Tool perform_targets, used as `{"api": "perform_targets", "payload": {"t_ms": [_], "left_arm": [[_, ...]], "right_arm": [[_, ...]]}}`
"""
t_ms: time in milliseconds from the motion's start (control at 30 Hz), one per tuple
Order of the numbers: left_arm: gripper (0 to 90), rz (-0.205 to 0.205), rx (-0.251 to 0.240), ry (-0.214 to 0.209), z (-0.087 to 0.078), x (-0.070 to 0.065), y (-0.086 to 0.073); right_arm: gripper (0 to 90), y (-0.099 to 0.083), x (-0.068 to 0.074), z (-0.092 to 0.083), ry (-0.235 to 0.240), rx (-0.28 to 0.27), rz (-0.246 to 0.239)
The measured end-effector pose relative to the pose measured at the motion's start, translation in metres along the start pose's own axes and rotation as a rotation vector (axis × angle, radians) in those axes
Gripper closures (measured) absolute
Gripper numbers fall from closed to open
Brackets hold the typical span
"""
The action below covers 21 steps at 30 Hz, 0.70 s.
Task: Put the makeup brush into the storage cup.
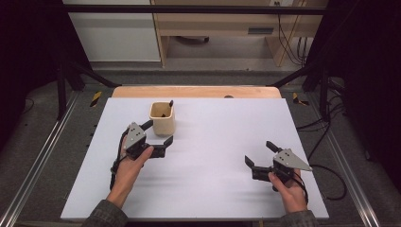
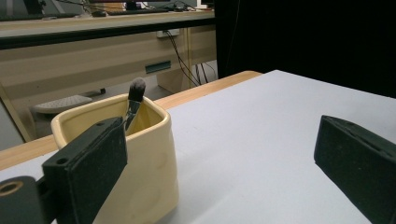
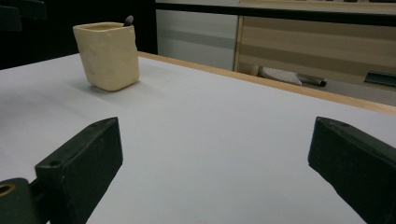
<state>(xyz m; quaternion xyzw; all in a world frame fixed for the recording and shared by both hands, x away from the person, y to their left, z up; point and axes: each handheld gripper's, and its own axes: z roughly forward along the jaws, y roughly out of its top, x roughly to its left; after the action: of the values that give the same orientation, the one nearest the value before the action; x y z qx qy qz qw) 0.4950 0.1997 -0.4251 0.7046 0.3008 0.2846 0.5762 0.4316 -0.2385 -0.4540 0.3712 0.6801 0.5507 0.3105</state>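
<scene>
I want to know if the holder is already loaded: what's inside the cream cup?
A brush leans in the cream cup, bristle head above the rim. Its lower handle and the cup's bottom are hidden by the walls.

Grey floor (image 1: 47,142), wooden desk (image 1: 227,23) behind, dark curtains (image 1: 369,56).

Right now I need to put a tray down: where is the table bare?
Bare: the middle, between the left gripper and right gripper, and the far right past the cup. Crowded: the near left, where open jaws stand beside the cup with its brush.
</scene>
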Motion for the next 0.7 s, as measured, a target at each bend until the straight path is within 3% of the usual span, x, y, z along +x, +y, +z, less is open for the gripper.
{"api": "perform_targets", "payload": {"t_ms": [400, 700], "left_arm": [[2.4, 0.004, 0.002, -0.030, -0.012, -0.007, -0.005], [2.3, -0.006, 0.005, -0.038, -0.032, -0.010, -0.015]], "right_arm": [[3.4, 0.001, 0.001, -0.001, 0.015, -0.019, -0.025], [3.5, 0.001, 0.002, -0.004, 0.038, -0.027, -0.035]]}}
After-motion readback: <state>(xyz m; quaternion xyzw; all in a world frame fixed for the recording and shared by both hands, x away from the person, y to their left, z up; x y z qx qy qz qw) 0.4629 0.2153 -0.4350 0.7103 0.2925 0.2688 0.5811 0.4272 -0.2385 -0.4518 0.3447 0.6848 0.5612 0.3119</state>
